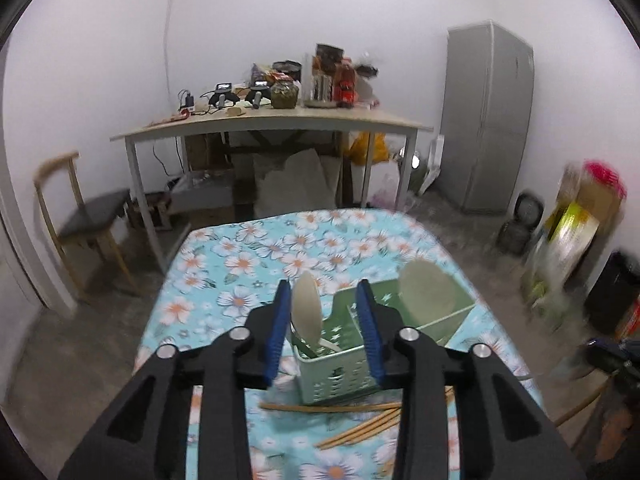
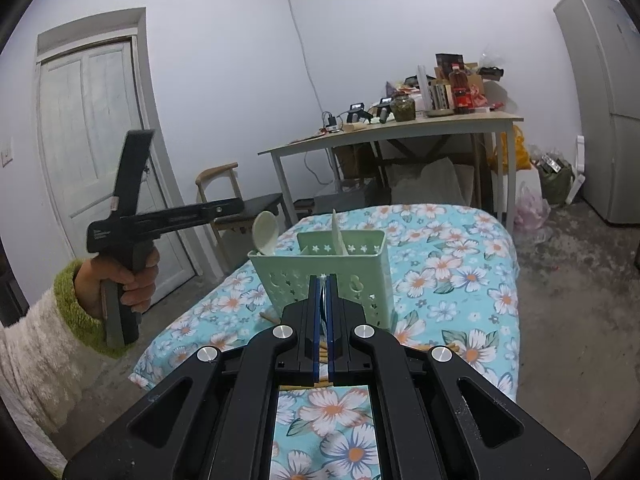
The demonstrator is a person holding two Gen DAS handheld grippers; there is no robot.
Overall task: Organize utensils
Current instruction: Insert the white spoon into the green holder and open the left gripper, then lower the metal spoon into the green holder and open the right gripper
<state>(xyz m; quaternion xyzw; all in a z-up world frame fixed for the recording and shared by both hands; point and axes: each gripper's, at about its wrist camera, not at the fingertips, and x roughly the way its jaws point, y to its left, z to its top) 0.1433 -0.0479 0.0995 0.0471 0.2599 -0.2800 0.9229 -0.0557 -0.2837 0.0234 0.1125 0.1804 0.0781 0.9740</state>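
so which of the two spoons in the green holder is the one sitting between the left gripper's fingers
The narrower pale spoon, standing in the green holder compartment nearest the camera. The left gripper is open around its bowl. The wider spoon stands in the far compartment, right of the fingers.

Plainly a lived-in room of a home: flowered cloth on a table (image 2: 460,248), grey fridge (image 1: 486,116) in the corner, cluttered side table (image 1: 272,124) with jars and bottles, wooden chair (image 1: 86,216), panelled door (image 2: 92,152), bags on the bare floor.

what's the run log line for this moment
left gripper: open, spoon in green caddy | right gripper: shut | chopsticks: on table
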